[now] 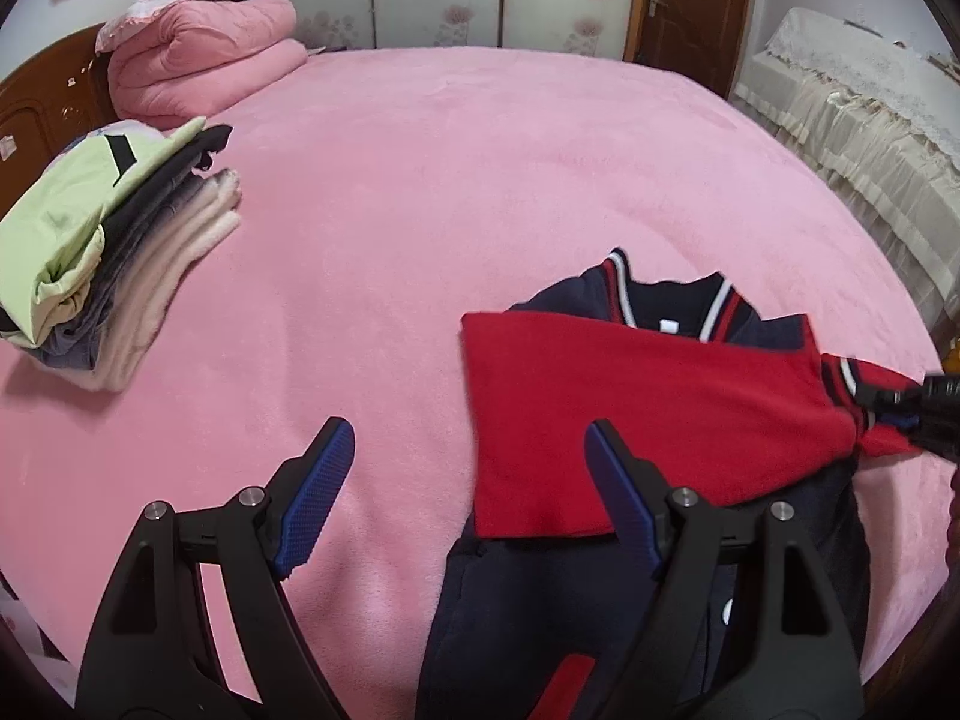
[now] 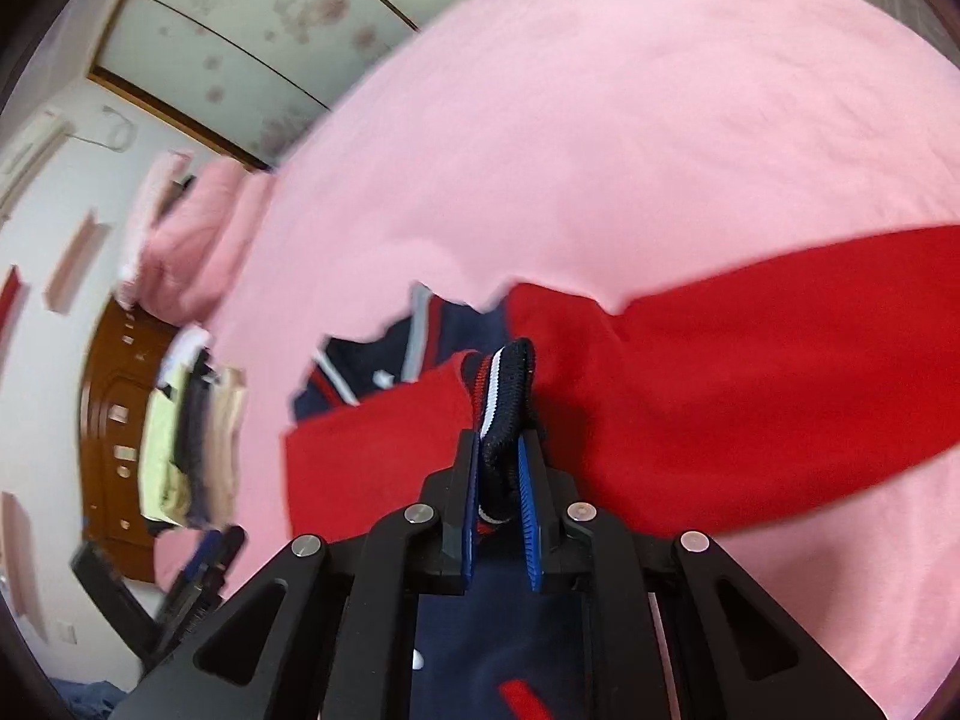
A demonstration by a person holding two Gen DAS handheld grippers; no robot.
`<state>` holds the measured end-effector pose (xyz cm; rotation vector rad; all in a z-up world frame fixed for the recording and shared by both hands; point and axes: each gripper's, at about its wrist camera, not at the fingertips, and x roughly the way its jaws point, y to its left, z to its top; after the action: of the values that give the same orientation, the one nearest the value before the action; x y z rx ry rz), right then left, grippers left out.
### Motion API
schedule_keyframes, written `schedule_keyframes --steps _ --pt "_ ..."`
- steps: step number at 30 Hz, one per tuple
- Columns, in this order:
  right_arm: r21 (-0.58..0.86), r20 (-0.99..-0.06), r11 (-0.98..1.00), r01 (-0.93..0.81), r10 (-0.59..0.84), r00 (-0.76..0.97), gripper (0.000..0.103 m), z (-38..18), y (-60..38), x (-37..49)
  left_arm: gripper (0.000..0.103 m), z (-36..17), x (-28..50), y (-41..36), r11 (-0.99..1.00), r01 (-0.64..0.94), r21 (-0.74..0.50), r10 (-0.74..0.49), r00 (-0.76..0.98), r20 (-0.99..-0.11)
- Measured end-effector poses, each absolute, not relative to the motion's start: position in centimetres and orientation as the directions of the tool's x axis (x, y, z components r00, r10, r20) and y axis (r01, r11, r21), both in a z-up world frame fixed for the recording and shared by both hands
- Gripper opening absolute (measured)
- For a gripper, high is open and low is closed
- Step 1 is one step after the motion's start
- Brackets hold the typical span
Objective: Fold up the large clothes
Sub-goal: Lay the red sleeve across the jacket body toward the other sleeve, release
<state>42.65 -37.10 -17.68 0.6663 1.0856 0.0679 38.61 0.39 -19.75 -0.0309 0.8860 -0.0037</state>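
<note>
In the lower right of the left wrist view, the jacket lies on the bed, 1 red sleeve already across its body. Our right gripper pinches the striped cuff; our left gripper gapes empty. We judge the cuff should travel low and taut, so the sleeve lands flat and square.

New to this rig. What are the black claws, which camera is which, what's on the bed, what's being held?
No robot: a person holds a two-finger gripper in each hand, each with a fisheye camera looking along its fingers. The left view shows the left gripper open, holding nothing, above the pink bed. The right view shows the right gripper shut on the striped cuff of a red-sleeved navy jacket spread on the bed. A stack of folded clothes and a pink quilt lie farther off.
</note>
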Motion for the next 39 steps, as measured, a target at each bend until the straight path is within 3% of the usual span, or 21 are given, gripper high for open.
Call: schedule_keyframes --steps 2,4,9,12,13,15,18,20,24,28,29,33,35,39 --pt "0.496 -0.832 0.811 0.31 0.343 0.435 0.014 -19.1 -36.5 43.2 0.077 -20.2 38.5 0.6 0.999 -0.028 -0.028 -0.003 0.632 -0.775" --pt "0.448 -0.86 0.82 0.357 0.288 0.421 0.024 -20.0 -35.9 43.4 0.077 -20.3 38.4 0.7 0.999 -0.019 -0.042 -0.021 0.627 -0.778" --pt "0.403 -0.805 0.874 0.273 0.196 0.56 0.026 -16.4 -34.7 42.4 0.076 -20.1 39.9 -1.0 0.989 0.113 -0.092 -0.141 0.595 -0.791" --pt "0.546 -0.744 0.825 0.144 0.399 0.536 0.026 -16.4 -32.2 45.2 0.071 -22.1 41.7 -3.4 0.976 0.186 -0.109 -0.19 0.504 -0.843" --pt "0.592 -0.729 0.798 0.115 0.468 0.5 0.026 -17.3 -31.0 46.3 0.065 -23.0 42.1 -4.0 0.98 0.184 -0.08 -0.161 0.491 -0.856" --pt "0.578 -0.748 0.811 0.09 0.483 0.454 0.026 -18.7 -28.7 47.8 0.063 -25.7 42.6 -4.8 0.987 0.151 0.055 -0.02 0.453 -0.891" --pt "0.503 -0.797 0.862 0.068 0.432 0.421 0.026 -20.6 -26.8 48.9 0.067 -27.3 41.8 -3.4 0.988 0.144 0.063 -0.014 0.479 -0.878" --pt "0.471 -0.816 0.879 0.076 0.402 0.415 0.026 -22.0 -26.9 49.0 0.078 -27.7 41.4 -1.6 0.991 0.118 0.07 0.005 0.481 -0.877" --pt "0.44 -0.823 0.885 0.153 0.33 0.462 0.019 -21.8 -30.3 47.3 0.078 -27.5 41.7 1.7 0.997 0.058 -0.055 -0.074 0.423 -0.903" --pt "0.232 -0.852 0.936 0.264 0.064 0.52 0.02 -19.5 -32.2 45.5 0.059 -25.0 41.0 1.1 0.999 0.036 0.022 0.004 0.442 -0.897" --pt "0.246 -0.843 0.94 0.236 0.087 0.531 0.02 -19.0 -32.2 45.4 0.055 -24.1 40.6 0.4 0.998 0.053 0.021 -0.005 0.453 -0.891" --pt "0.556 -0.764 0.828 0.068 0.476 0.436 0.019 -19.0 -29.2 47.0 0.036 -23.1 40.2 -2.5 0.99 0.132 -0.046 -0.098 0.418 -0.903" --pt "0.546 -0.786 0.837 0.03 0.5 0.365 0.018 -19.8 -26.8 47.6 0.018 -23.5 40.5 -3.8 0.989 0.142 -0.049 -0.101 0.387 -0.917" --pt "0.432 -0.853 0.902 -0.003 0.41 0.323 0.004 -22.5 -22.8 48.8 0.003 -26.3 40.8 -3.4 0.993 0.119 0.01 -0.032 0.342 -0.939"
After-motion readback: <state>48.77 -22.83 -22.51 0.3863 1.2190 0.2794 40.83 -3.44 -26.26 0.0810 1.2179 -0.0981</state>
